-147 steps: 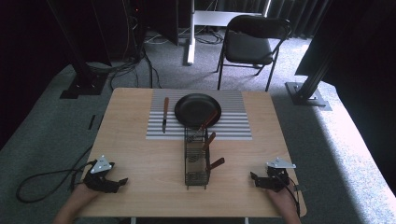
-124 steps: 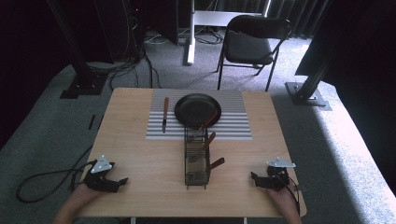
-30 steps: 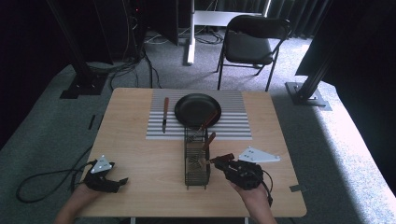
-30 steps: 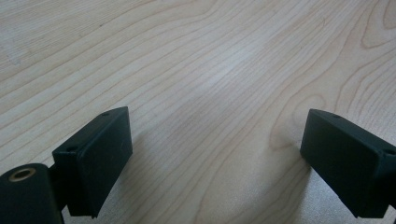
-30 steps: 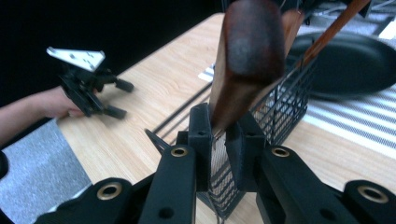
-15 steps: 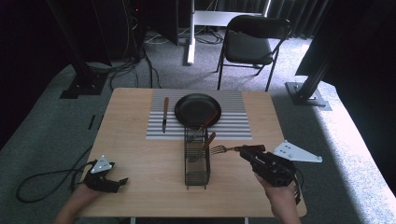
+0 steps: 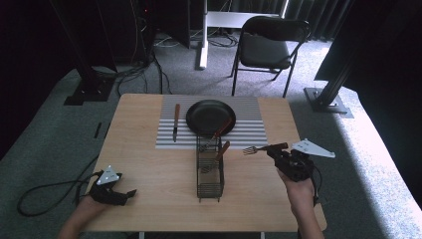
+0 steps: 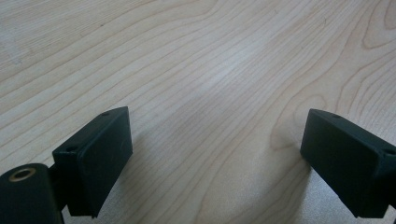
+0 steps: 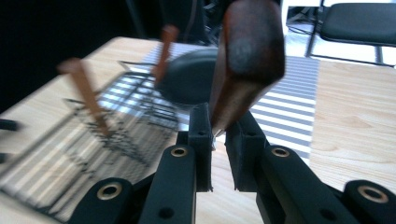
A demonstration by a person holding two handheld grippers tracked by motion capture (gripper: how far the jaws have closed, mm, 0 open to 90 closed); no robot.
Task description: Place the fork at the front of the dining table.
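My right gripper (image 7: 273,151) hovers to the right of the black wire basket (image 7: 210,172), shut on the brown wooden handle of a fork (image 7: 255,149). The fork lies level, tines pointing left toward the basket. In the right gripper view the handle (image 9: 247,60) rises from between the closed jaws of the gripper (image 9: 217,137), with the basket (image 9: 126,116) blurred beyond. Two more wooden-handled utensils (image 7: 222,149) stand in the basket. My left gripper (image 7: 127,193) rests open on the table's near left corner; its view shows bare wood (image 8: 210,70) between wide jaws.
A black plate (image 7: 211,117) sits on a striped placemat (image 7: 249,130) at the far middle of the table. A wooden-handled knife (image 7: 175,122) lies left of the plate. A folding chair (image 7: 263,47) stands beyond the table.
The right gripper has drawn the fork out of the basket and carried it rightward. The left gripper has stayed put.
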